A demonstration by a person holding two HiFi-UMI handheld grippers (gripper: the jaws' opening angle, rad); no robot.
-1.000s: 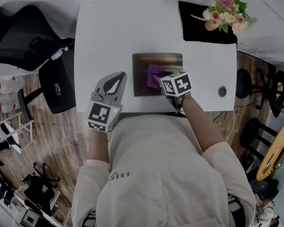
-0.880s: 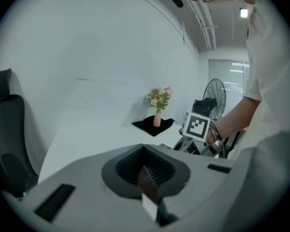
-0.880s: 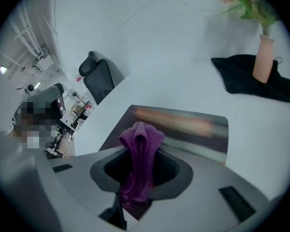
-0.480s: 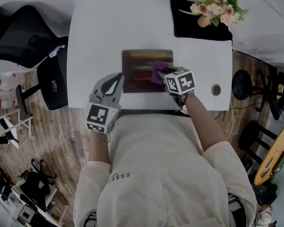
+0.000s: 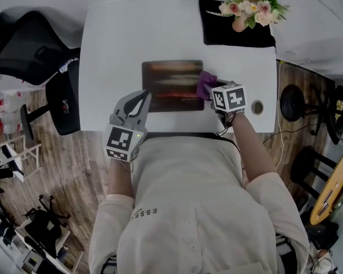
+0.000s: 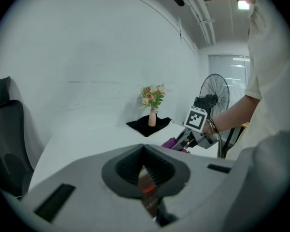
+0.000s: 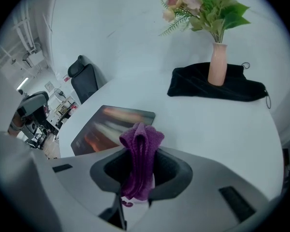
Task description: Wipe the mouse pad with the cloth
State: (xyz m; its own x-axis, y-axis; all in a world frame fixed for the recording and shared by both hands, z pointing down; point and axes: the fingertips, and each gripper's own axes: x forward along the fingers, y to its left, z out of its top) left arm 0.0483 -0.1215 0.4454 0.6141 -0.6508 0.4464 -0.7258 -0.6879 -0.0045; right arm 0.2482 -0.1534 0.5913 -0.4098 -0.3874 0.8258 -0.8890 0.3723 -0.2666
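The dark mouse pad [image 5: 171, 86] with reddish streaks lies flat on the white table [image 5: 120, 33]. My right gripper [image 5: 210, 91] is shut on a bunched purple cloth [image 5: 205, 84], which sits at the pad's right edge. In the right gripper view the cloth [image 7: 141, 153] stands pinched between the jaws, with the pad [image 7: 106, 129] off to the left. My left gripper [image 5: 138, 100] rests by the pad's near left corner, shut and holding nothing. The left gripper view shows a strip of the pad between the jaws, and the right gripper [image 6: 186, 141] with the cloth [image 6: 171, 143] beyond.
A vase of flowers [image 5: 248, 7] stands on a black cloth [image 5: 234, 33] at the table's far right. A round grommet [image 5: 256, 107] sits near the right edge. An office chair [image 5: 23, 39] stands left of the table.
My right gripper has dragged the purple cloth rightward across the pad, from its middle to its right edge. The left gripper has stayed by the pad's near left corner.
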